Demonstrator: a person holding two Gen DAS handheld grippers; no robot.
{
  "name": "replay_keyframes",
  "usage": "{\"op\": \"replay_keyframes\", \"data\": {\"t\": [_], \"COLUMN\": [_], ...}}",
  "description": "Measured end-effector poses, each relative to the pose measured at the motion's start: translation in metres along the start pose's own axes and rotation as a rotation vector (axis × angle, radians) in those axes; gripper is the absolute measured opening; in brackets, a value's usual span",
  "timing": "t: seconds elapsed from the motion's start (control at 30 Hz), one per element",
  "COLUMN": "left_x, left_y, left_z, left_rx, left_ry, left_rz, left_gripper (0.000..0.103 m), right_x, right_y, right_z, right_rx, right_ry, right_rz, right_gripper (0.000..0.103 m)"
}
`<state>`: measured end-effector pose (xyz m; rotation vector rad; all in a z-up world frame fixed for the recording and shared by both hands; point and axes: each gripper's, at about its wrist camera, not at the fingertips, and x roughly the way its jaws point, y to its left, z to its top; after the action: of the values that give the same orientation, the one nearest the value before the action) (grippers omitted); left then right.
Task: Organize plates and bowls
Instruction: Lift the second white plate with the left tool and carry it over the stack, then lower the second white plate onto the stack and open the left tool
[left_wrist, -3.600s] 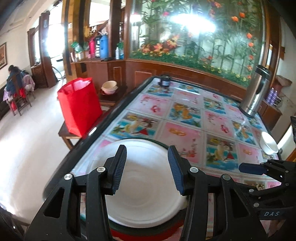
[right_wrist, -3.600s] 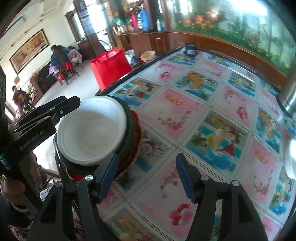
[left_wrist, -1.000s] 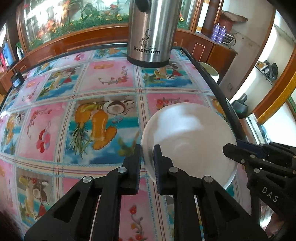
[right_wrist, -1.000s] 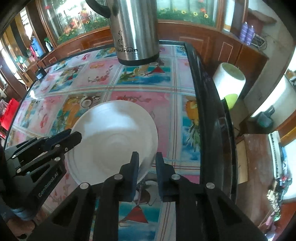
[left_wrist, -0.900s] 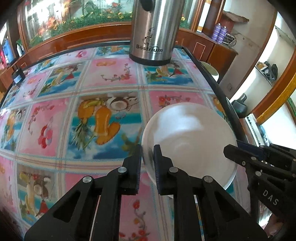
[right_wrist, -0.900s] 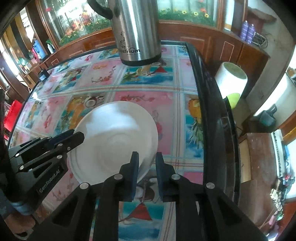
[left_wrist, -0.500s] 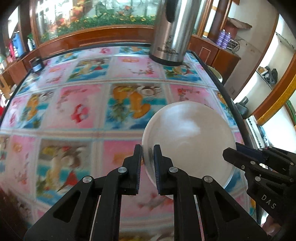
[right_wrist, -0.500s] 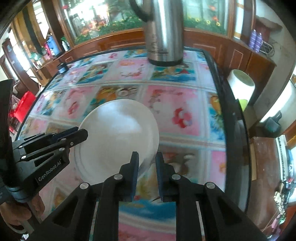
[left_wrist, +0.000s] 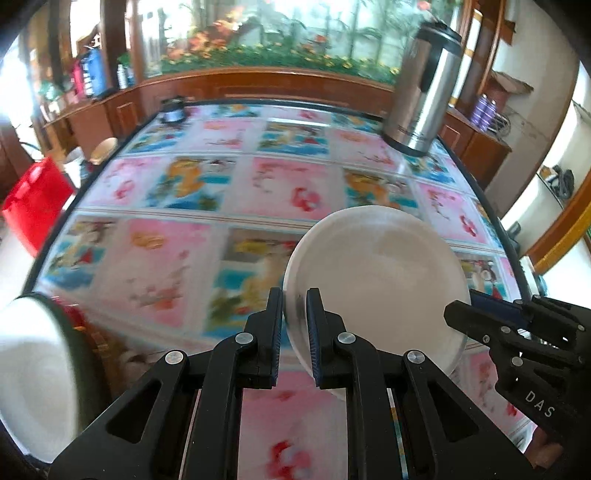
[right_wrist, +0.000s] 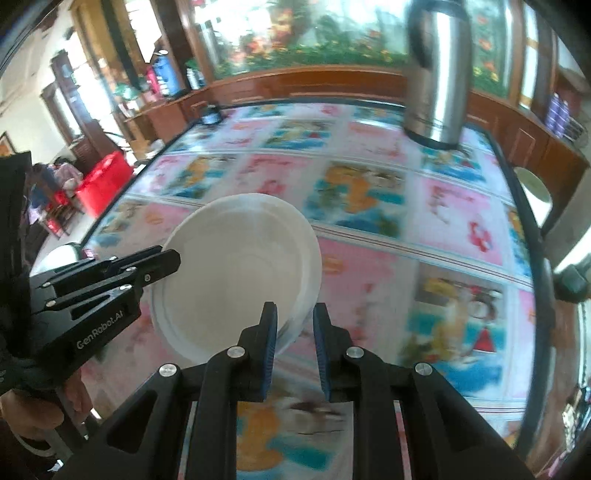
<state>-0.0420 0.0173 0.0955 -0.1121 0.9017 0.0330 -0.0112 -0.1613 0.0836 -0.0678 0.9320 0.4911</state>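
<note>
— While the white plate hangs above the patterned worktop, what's carrying it?

— Both grippers. The left gripper is clamped on its near-left rim. The right gripper straddles the opposite rim, but its jaws look slightly parted, so that pinch seems looser.

— What's the risk?

— A smooth, glossy, round plate held only by thin edges could slip or tilt if the right side loosens further, landing on the hard, glass-like worktop. The steel flask stands well apart; a white dish stack sits at the left edge.
</note>
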Motion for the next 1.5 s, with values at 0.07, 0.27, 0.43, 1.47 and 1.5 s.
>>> {"op": "replay_keyframes", "data": {"t": [0.07,0.27,0.43,1.47,1.5], "left_x": [-0.011,-0.043,-0.065,-0.093,-0.092], "left_y": [0.016,0.066,0.106,0.236,0.236], "left_z": [-0.003,-0.012,-0.02,-0.088,-0.088], "left_rx": [-0.018,-0.073,-0.122,-0.289,-0.288], "left_ry": [-0.016,-0.064,-0.092,-0.078,-0.079], "left_rz": [0.014,0.059,0.102,0.249,0.249], "left_gripper": [0.012,0.012,0.012,0.013,0.013], "right_x": [0.001,-0.004,-0.004,0.055,0.056], "right_y": [0.021,0.075,0.119,0.267,0.267], "right_z": [0.003,0.015,0.02,0.003,0.002], "right_rx": [-0.032,-0.115,-0.183,-0.419,-0.419], "right_ry": [-0.003,-0.03,-0.046,0.092,0.095], "right_rz": [0.011,0.054,0.088,0.188,0.185], "right_gripper": [0.021,0.021,0.021,0.031,0.031]}}
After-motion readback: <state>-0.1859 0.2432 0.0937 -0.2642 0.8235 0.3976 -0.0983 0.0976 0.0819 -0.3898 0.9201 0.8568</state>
